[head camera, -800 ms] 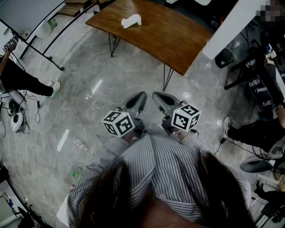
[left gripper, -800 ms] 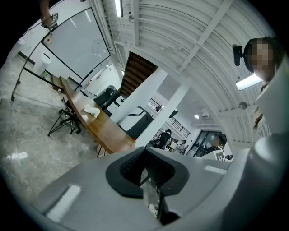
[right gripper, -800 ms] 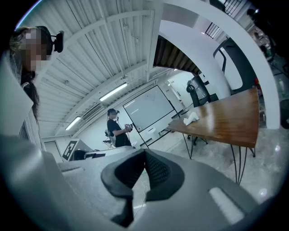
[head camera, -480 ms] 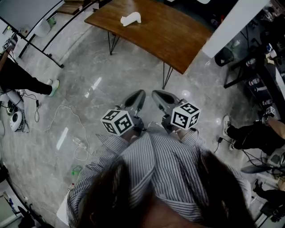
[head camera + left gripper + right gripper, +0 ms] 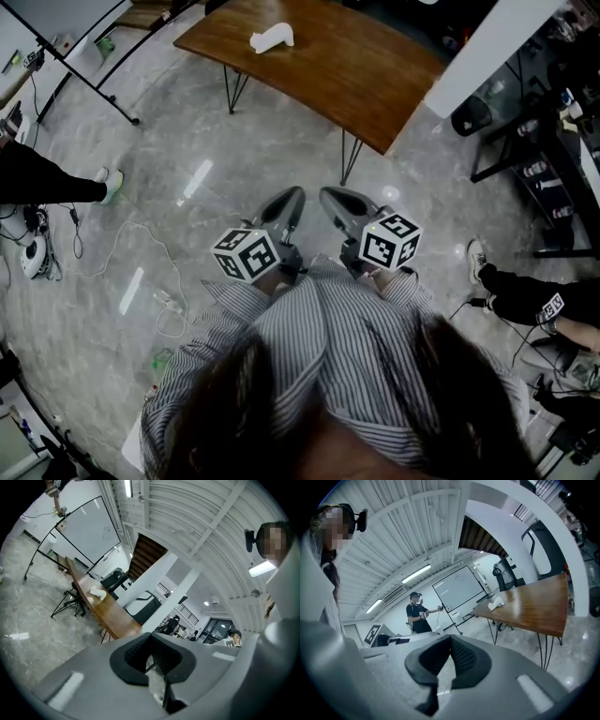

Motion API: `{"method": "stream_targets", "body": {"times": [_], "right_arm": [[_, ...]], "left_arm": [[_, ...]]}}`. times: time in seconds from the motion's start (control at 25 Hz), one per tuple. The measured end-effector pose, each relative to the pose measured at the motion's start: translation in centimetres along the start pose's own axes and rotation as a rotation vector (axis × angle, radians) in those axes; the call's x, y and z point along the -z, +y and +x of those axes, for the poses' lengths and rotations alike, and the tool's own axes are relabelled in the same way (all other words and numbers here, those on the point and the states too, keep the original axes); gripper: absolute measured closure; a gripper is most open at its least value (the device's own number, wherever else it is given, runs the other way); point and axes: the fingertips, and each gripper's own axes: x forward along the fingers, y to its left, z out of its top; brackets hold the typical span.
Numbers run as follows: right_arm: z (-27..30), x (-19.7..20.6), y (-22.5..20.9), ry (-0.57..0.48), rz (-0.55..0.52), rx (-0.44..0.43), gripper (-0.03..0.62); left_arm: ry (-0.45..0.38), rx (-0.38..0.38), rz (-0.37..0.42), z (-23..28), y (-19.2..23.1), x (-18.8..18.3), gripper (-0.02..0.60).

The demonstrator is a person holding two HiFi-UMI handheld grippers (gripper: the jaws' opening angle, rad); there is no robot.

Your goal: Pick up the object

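the pickup has not really begun, as far as these views show: the white object (image 5: 272, 38) lies untouched on the wooden table (image 5: 356, 70) at the top of the head view, left of centre, and both tools are well short of it, held side by side just above the wearer's striped sleeves (image 5: 319, 328) in the middle of the frame, over bare grey floor (image 5: 216, 141). the left hand-held gripper (image 5: 296, 194) has its jaws fully together with nothing between them; its own view looks past the meeting pads towards the table, with the object small in the left half of the frame. the right hand-held gripper (image 5: 329, 195) looks the same, jaws pressed together and empty, and its view puts the object at centre right, on the near part of the tabletop. so everything is left, by my reading: close the gap to the table, open one pair of jaws, set them round the object, grip and lift. compared with the earlier head views, the two grippers sit at nearly the same spot in the frame and at the same angle, while the table and object have crept slightly up and to the left. the bystander's leg (image 5: 47, 183) at the left edge now lies lower and flatter, and the seated person's leg (image 5: 516, 291) at the right edge has slid down the frame. nothing on the tabletop itself has changed.
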Motion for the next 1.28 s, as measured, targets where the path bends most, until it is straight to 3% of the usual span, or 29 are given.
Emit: {"method": "stream_targets", "body": {"times": [0.48, 0.88, 1.0, 1.28], "right_arm": [[-0.1, -1.7, -2.3, -0.043, 0.02, 0.01, 0.592], [-0.1, -2.5, -7.2, -0.013, 0.04, 0.049, 0.592], [0.9, -2.9, -9.2, -0.003, 0.053, 0.066, 0.592], [6.5, -5.6, -14.5, -0.005, 0.05, 0.109, 0.592]], "left_arm": [[-0.009, -0.025, -0.039, 2.2, 1.1, -0.3, 0.578], [0.005, -0.027, -0.095, 6.8, 2.0, 0.8, 0.578], [0.005, -0.035, -0.128, 8.5, 3.6, 0.3, 0.578], [0.016, -0.034, -0.108, 14.2, 9.4, -3.2, 0.578]]}}
